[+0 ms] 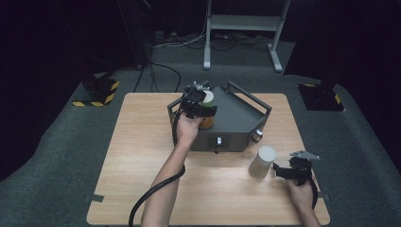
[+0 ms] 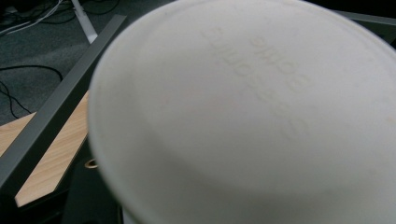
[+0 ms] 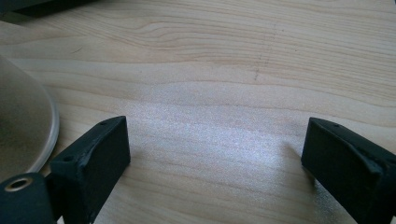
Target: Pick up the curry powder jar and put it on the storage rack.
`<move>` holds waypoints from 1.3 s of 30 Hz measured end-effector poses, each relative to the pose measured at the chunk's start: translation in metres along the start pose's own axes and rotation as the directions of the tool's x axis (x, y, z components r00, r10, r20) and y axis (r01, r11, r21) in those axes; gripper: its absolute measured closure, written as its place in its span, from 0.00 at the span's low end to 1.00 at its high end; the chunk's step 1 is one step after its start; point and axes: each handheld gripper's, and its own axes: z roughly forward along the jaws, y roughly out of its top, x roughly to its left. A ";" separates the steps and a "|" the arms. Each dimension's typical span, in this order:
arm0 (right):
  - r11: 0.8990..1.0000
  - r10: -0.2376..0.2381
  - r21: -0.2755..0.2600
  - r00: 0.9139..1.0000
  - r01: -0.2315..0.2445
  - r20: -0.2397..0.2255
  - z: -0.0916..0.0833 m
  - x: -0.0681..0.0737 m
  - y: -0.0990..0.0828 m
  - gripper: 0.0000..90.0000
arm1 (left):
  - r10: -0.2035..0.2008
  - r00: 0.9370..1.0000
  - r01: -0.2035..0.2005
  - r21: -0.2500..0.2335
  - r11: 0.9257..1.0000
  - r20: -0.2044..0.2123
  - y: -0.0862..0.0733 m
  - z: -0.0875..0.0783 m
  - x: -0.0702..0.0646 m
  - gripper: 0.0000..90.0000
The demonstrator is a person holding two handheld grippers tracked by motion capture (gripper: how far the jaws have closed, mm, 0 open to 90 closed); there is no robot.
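Note:
My left gripper is held over the left part of a grey metal box and is shut on a round container with a white lid and a brownish body. In the left gripper view the white embossed lid sits very close to the camera. A pale paper cup stands upright on the table in front of the box. Just right of the cup, low over the wood, my right gripper is open. Between its jaws in the right gripper view lies bare wood, with the cup's side at the left.
The wooden table carries the grey box, which has a raised handle bar along its edge and a knob on its front. Beyond the table are a dark carpet, cables and a metal stand.

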 end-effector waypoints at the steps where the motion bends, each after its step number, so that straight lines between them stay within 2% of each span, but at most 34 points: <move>1: 1.000 0.000 0.000 1.000 0.000 0.000 0.000 0.000 0.000 0.08 | 0.000 1.000 0.000 -0.002 1.000 0.000 0.000 0.000 0.000 0.38; 9: 1.000 0.001 0.000 1.000 -0.001 0.000 0.000 0.000 0.000 0.08 | 0.001 1.000 -0.001 -0.014 1.000 -0.008 -0.004 0.000 -0.002 0.38; 14: 1.000 0.001 0.000 1.000 -0.001 0.000 0.000 0.000 0.000 0.08 | -0.020 1.000 0.020 -0.024 1.000 -0.005 -0.007 0.000 -0.001 0.36; 16: 1.000 0.001 0.000 1.000 -0.001 0.000 0.000 0.000 0.000 0.08 | -0.022 1.000 0.022 -0.024 0.999 -0.007 -0.008 0.001 -0.001 0.25; 18: 1.000 0.001 0.000 1.000 -0.001 0.000 0.000 0.000 0.000 0.08 | -0.027 0.999 0.027 -0.031 0.999 -0.020 -0.011 0.000 -0.001 0.18; 20: 1.000 0.001 0.000 1.000 -0.001 0.000 0.000 0.000 0.000 0.08 | -0.036 0.999 0.036 -0.037 0.999 -0.015 -0.013 -0.001 0.000 0.14; 31: 1.000 0.001 0.000 1.000 -0.001 0.000 0.000 0.000 0.000 0.08 | -0.065 0.998 0.065 -0.069 0.996 0.004 -0.030 -0.022 0.008 0.06; 39: 1.000 0.001 0.000 1.000 -0.001 0.000 0.000 0.000 0.000 0.08 | -0.061 0.998 0.062 -0.083 0.995 0.004 -0.043 -0.034 0.010 0.05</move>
